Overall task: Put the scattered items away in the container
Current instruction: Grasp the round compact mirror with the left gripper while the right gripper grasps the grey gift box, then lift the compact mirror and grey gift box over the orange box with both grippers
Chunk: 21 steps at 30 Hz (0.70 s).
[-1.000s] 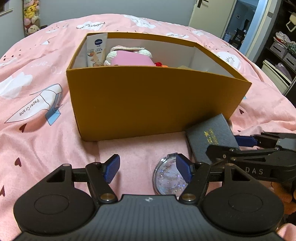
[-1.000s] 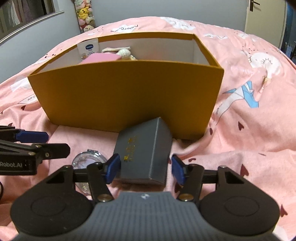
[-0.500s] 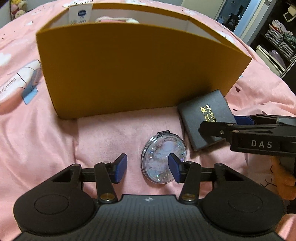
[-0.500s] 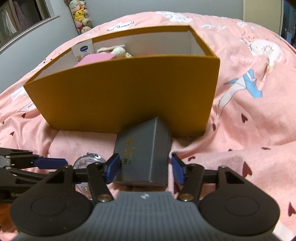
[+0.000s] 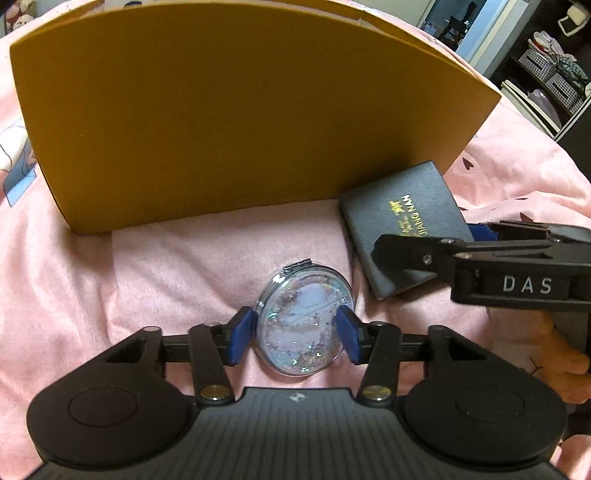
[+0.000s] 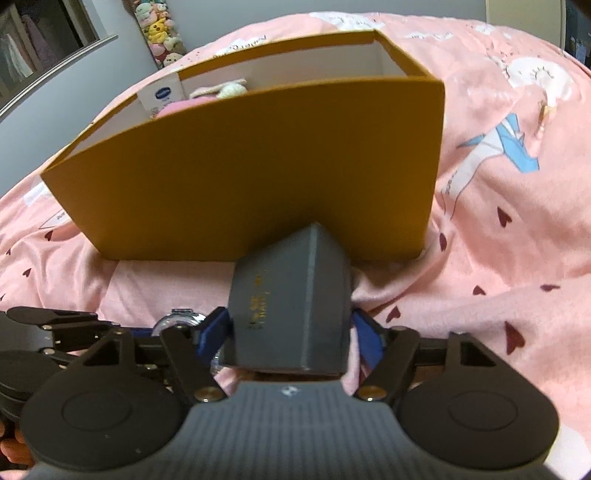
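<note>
An open mustard-yellow box [image 5: 236, 110] stands on the pink bedspread; in the right wrist view [image 6: 258, 158] it holds a cream tube and soft toys. My left gripper [image 5: 293, 334] is shut on a round glittery compact mirror [image 5: 304, 321] lying on the bed in front of the box. My right gripper [image 6: 288, 332] is shut on a dark grey box with gold lettering [image 6: 291, 299], tilted up at the yellow box's near wall. That grey box [image 5: 402, 225] and the right gripper's arm also show in the left wrist view.
The pink bedspread [image 6: 498, 258] with heart and paper-crane prints spreads all around. Plush toys [image 6: 159, 26] sit at the far wall. Shelves with baskets [image 5: 554, 62] stand at the right beyond the bed.
My left gripper moved forward and down and closed its pads on the compact mirror. My right gripper closed on the grey box and tipped it up.
</note>
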### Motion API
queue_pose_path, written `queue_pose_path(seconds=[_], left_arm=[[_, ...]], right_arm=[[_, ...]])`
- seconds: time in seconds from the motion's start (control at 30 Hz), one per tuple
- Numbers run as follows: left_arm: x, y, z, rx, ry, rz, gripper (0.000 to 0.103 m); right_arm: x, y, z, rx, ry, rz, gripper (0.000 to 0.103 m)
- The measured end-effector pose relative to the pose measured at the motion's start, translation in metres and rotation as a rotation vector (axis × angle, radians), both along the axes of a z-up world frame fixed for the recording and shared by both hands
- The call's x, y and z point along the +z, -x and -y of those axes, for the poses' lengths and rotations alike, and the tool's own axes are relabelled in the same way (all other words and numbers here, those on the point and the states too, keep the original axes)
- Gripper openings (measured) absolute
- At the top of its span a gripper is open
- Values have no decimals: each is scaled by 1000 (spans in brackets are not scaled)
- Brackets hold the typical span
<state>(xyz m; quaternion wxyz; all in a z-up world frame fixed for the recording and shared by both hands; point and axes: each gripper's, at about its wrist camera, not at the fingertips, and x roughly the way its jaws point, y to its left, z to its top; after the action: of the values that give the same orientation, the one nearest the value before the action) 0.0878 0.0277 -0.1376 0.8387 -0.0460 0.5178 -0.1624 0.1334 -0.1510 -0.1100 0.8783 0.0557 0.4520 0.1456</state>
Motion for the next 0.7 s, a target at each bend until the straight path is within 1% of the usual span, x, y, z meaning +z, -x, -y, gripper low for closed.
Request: queue_pose_path(seconds=[0.03, 0.07, 0.17, 0.3, 0.4, 0.5, 0.7], left_arm=[[2, 1, 0, -2, -2, 6, 48], [4, 3, 1, -6, -5, 14, 44], [11, 9, 2, -17, -4, 43, 34], [20, 16, 4, -43, 24, 68, 24], [24, 18, 8, -96, 64, 73, 16], [22, 23, 6, -118, 39, 80, 16], [20, 23, 4, -101, 54, 70, 15]], right_arm=[[3, 2, 0, 1, 4, 9, 64], [6, 3, 0, 2, 7, 19, 61], [15, 9, -1, 10, 19, 38, 55], [26, 17, 1, 10, 24, 57, 49], [31, 19, 1, 19, 29, 54, 47], [33, 20, -1, 32, 50, 58, 47], [25, 16, -2, 33, 46, 50, 46]])
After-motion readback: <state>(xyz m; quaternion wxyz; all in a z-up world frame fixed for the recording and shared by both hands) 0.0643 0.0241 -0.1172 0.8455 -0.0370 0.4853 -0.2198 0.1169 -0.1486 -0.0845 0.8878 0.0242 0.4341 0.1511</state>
